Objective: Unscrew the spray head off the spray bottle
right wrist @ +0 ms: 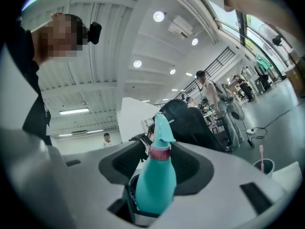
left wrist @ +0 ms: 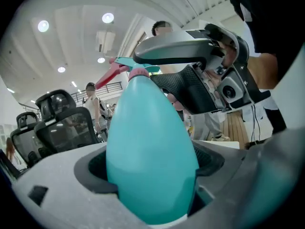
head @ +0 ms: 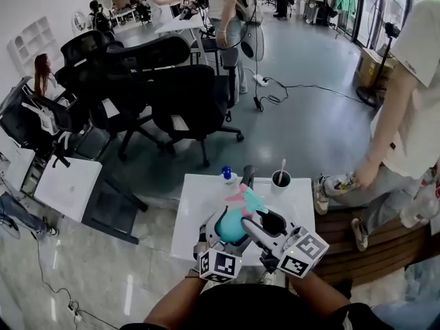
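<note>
Left gripper view: the left gripper point(left wrist: 151, 175) has its jaws pressed onto the wide lower body of the teal spray bottle point(left wrist: 150, 147), base toward the camera. Only the right gripper view shows the whole bottle. There the right gripper point(right wrist: 153, 178) pinches the lower body, with the pink collar point(right wrist: 160, 151) and spray head point(right wrist: 162, 128) standing free. Head view: both forearms converge, holding the bottle over the white table point(head: 199, 198). Beyond stand a black cup point(head: 280, 179) and a blue-capped bottle point(head: 227, 175).
</note>
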